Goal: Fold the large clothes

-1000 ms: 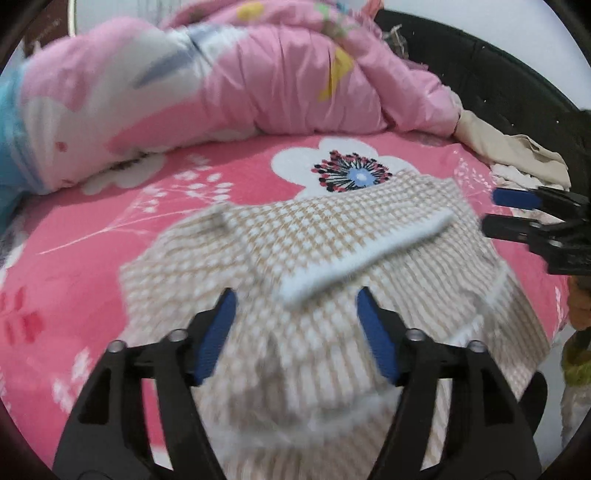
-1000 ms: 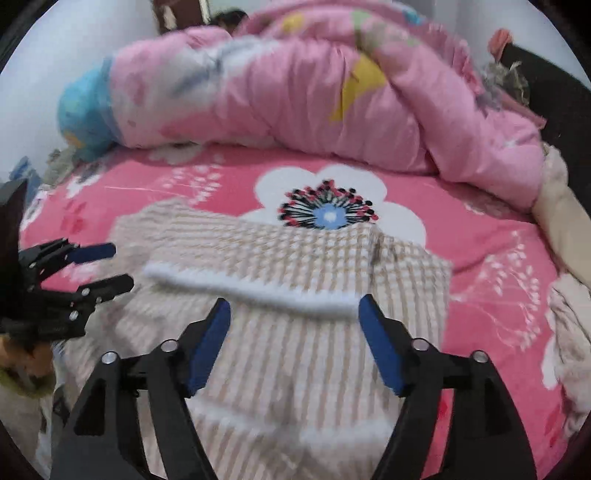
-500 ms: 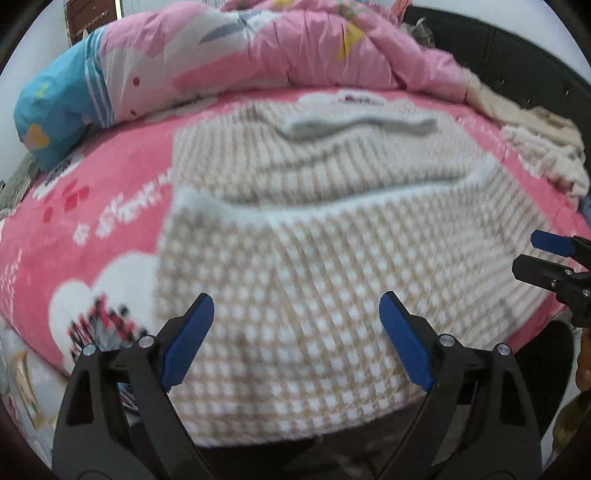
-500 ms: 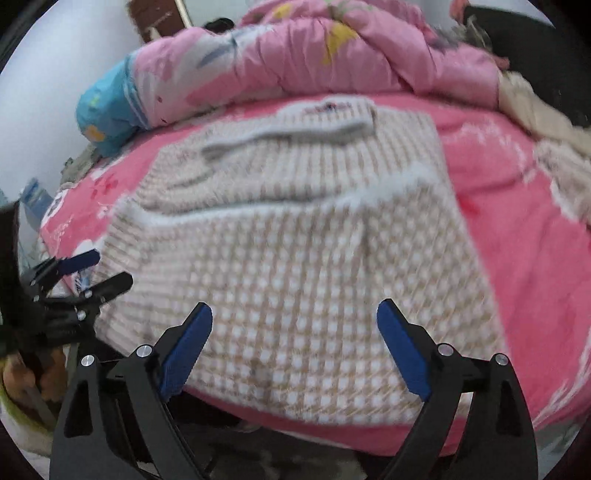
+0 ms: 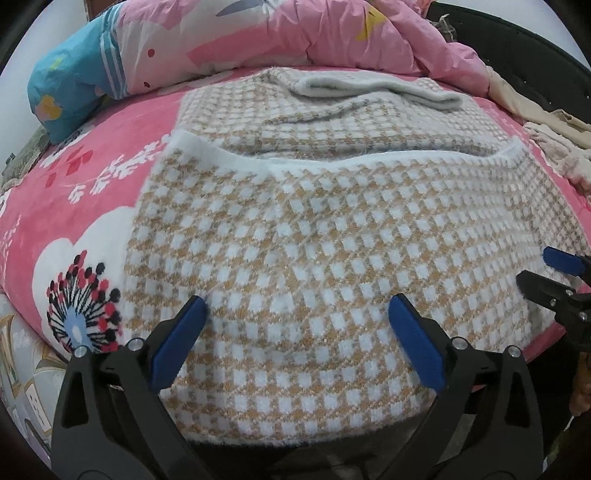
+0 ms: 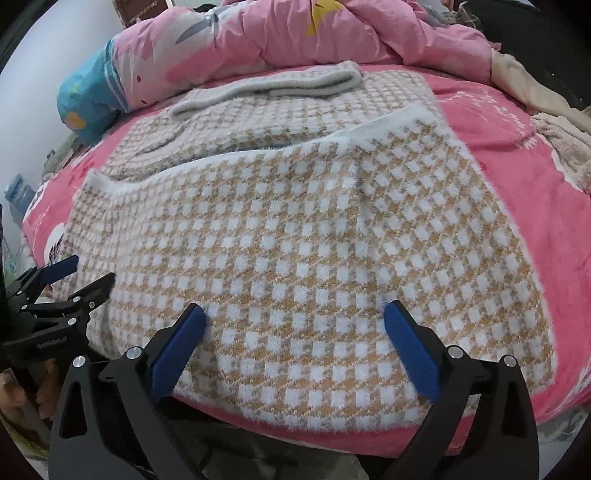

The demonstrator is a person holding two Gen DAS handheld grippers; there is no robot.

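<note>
A tan and white checked knit sweater (image 5: 325,236) lies spread on the pink bed, its near hem hanging over the bed's front edge; it also shows in the right wrist view (image 6: 306,236). A grey-white ribbed band (image 5: 373,88) lies across its far end. My left gripper (image 5: 299,332) is open and empty, low over the near hem. My right gripper (image 6: 295,332) is open and empty over the near hem further right. Each gripper shows in the other's view, the right one (image 5: 546,273) and the left one (image 6: 85,273).
The pink flowered bedsheet (image 5: 92,192) covers the bed. A bunched pink duvet (image 5: 295,33) with a blue end (image 5: 70,92) lies along the far side. Beige clothes (image 6: 554,122) are piled at the far right. A dark headboard (image 5: 517,48) stands behind.
Both grippers have drawn back and down toward the bed's front edge. The sweater's near hem now fills the view. Both stay open.
</note>
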